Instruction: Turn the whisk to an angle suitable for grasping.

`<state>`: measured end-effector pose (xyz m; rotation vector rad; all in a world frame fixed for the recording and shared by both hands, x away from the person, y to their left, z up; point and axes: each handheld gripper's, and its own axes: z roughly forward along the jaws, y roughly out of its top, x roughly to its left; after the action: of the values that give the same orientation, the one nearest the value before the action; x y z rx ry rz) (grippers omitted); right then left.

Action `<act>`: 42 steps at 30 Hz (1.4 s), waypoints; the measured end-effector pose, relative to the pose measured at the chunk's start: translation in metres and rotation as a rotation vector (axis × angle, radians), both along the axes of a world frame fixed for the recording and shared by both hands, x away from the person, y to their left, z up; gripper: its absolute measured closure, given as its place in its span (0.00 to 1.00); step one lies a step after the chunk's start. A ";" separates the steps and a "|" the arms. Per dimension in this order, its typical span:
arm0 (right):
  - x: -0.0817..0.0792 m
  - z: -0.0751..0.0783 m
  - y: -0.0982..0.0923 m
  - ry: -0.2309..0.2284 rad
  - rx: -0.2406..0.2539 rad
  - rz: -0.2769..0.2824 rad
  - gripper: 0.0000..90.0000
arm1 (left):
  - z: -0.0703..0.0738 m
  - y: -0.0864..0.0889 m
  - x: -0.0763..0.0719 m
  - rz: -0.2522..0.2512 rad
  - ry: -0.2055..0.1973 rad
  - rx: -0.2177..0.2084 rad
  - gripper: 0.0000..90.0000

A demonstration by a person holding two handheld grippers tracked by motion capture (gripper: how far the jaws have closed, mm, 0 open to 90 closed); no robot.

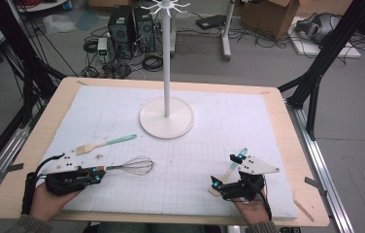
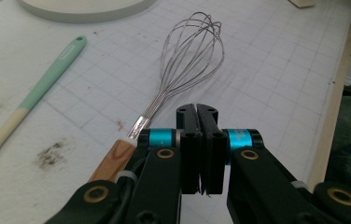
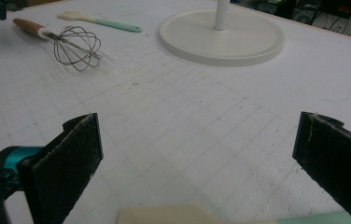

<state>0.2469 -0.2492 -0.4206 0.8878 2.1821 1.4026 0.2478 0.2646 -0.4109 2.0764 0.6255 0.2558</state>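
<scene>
A wire whisk [image 1: 134, 165] with a wooden handle lies on the white gridded mat [image 1: 122, 111]. My left gripper [image 1: 100, 173] sits at its handle end. In the left gripper view the jaws [image 2: 200, 116] are pressed together with nothing between them, and the whisk's wooden handle [image 2: 117, 156] lies just beside and below the left finger. My right gripper [image 1: 224, 171] stands wide open near the front right. A cream spatula with a mint handle [image 1: 235, 164] lies under its open jaws [image 3: 200, 135], and the spatula's cream end [image 3: 164, 215] shows at the bottom edge.
A white stand with a round base [image 1: 166, 119] and a tall pole rises at the mat's middle back. A second mint-handled utensil [image 1: 105, 143] lies behind the left gripper. The wooden table edge [image 1: 294, 145] runs close on the right.
</scene>
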 end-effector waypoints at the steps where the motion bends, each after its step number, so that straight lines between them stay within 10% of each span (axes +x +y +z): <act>1: 0.000 0.000 0.000 0.001 0.001 -0.002 0.00 | -0.001 -0.003 0.001 -0.008 0.002 0.004 0.98; 42: 0.002 0.002 0.004 0.000 0.035 0.010 0.00 | -0.017 -0.079 0.037 -0.178 0.060 0.187 0.98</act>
<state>0.2491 -0.2455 -0.4187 0.8901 2.1708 1.4500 0.2845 0.1852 -0.4275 2.3116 0.4631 0.1548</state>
